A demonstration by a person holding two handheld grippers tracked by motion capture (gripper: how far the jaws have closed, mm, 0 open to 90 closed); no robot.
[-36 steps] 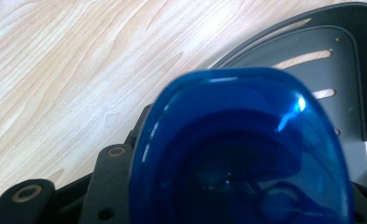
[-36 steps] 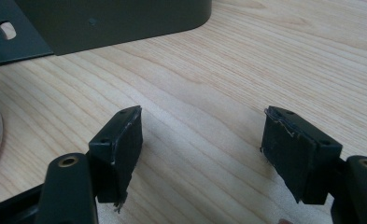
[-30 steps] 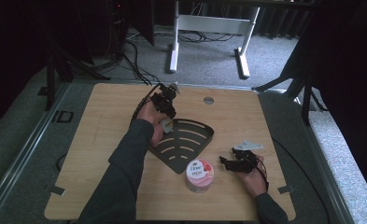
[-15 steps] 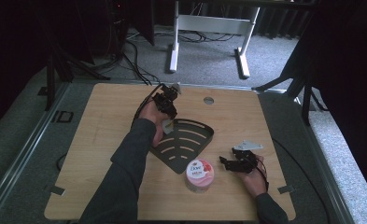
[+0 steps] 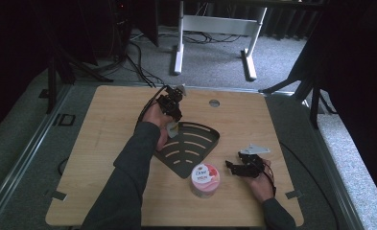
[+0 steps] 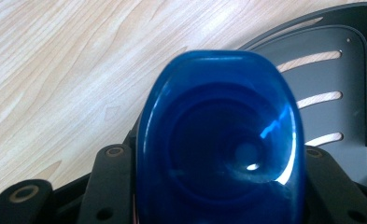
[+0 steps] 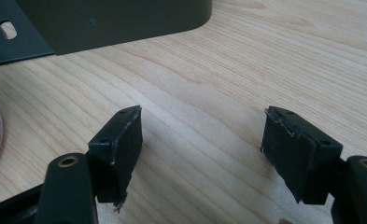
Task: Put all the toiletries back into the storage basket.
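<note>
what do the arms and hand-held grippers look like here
Both forearms wear dark long sleeves. Each hand-held gripper is a black frame: the left one trails a thin black cable, the right one carries a grey three-cornered plate on top. In the right gripper view its fingers are flat black rectangular pads with frayed edges, fixed by brass-coloured pivots.

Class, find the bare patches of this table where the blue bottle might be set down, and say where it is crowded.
Free: the wide strip left of the rack, and the far right corner past the grommet. Crowded: the near middle, where the rack, the Dove jar and the right hand-held gripper sit close together.
</note>
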